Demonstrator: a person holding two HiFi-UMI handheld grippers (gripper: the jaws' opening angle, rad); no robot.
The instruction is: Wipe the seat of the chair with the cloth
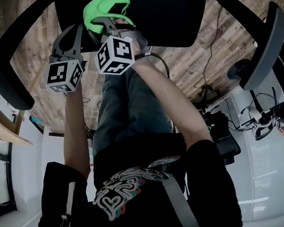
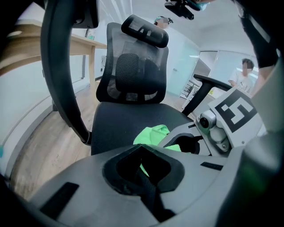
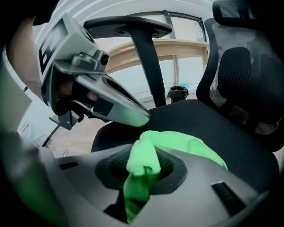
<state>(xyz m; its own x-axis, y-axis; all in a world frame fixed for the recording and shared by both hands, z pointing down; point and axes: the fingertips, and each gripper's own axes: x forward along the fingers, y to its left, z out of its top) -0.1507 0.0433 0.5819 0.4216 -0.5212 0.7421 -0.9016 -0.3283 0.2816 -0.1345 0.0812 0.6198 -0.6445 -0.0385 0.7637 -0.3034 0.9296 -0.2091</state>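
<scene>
The black chair seat [image 1: 161, 17] [image 2: 120, 124] [image 3: 213, 128] fills the top of the head view. A bright green cloth [image 1: 107, 7] [image 2: 155, 135] [image 3: 177, 142] lies bunched on its front part. My right gripper [image 1: 108, 22] [image 3: 142, 170] is shut on one end of the cloth and holds it down on the seat. In the left gripper view the right gripper [image 2: 191, 142] shows beside the cloth. My left gripper [image 1: 81, 30] [image 2: 142, 153] [image 3: 143, 117] hovers just left of it over the seat's front edge, its jaws together and holding nothing.
The chair's armrests [image 1: 266, 46] [image 3: 128, 26] stand on both sides, and its mesh backrest [image 2: 133, 71] with a headrest [image 2: 144, 31] rises behind. A wooden desk [image 3: 177, 48] stands beyond. People [image 2: 242, 73] stand at the far right, and the floor [image 1: 192, 66] is wood plank.
</scene>
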